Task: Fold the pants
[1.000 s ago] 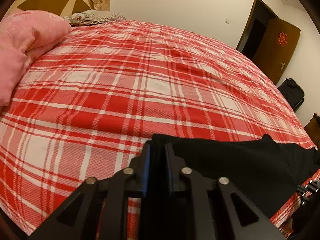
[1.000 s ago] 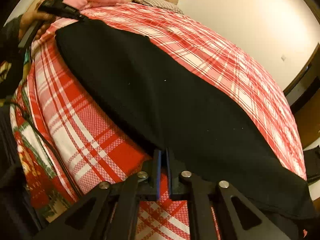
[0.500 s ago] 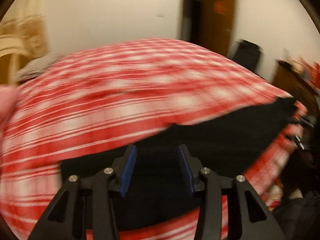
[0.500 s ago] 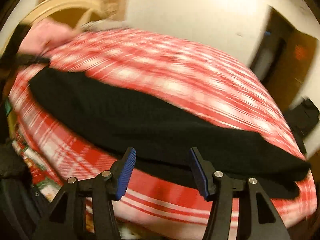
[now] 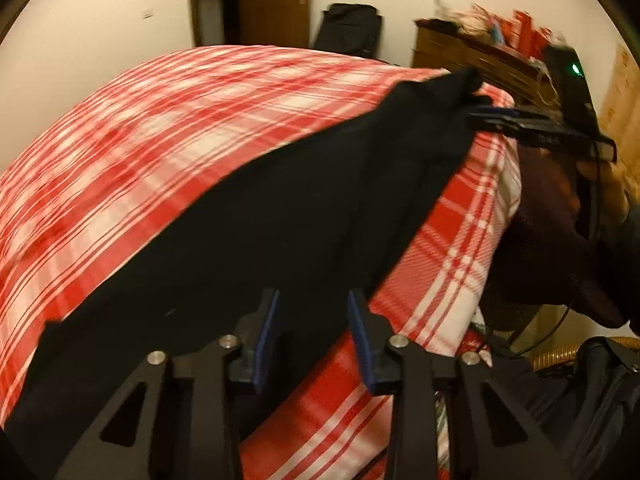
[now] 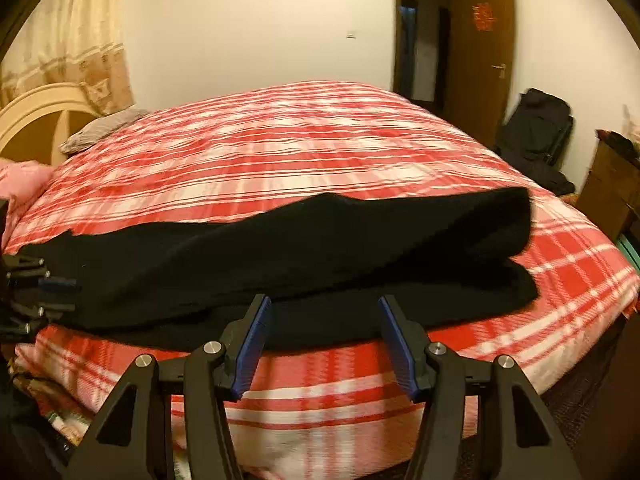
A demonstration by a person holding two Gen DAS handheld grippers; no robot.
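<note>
Black pants (image 5: 280, 232) lie in a long strip along the near edge of the red plaid bed (image 5: 160, 128). My left gripper (image 5: 314, 320) hovers over their near edge. Its jaws are closing, the blue pads still apart and not pressing the cloth seen through the gap. At the pants' far end sits my right gripper (image 5: 486, 114), held by a hand (image 5: 600, 176). In the right wrist view the pants (image 6: 320, 248) lie doubled over, one layer on the other. My right gripper (image 6: 324, 320) stands open just short of their edge, holding nothing. My left gripper (image 6: 56, 292) shows at the far left.
A pink quilt (image 6: 20, 184), a grey pillow (image 6: 100, 132) and a cream headboard (image 6: 36, 112) are at the bed's head. Beyond the foot are a brown door (image 6: 480, 60), a black bag (image 6: 536, 136) and a cluttered wooden dresser (image 5: 472, 60). A wicker basket (image 5: 560, 352) stands by the bed.
Both grippers were shut on the pants a second ago and have let go and opened. Both have swung sideways along the bed edge. The left jaws have narrowed slightly since opening.
</note>
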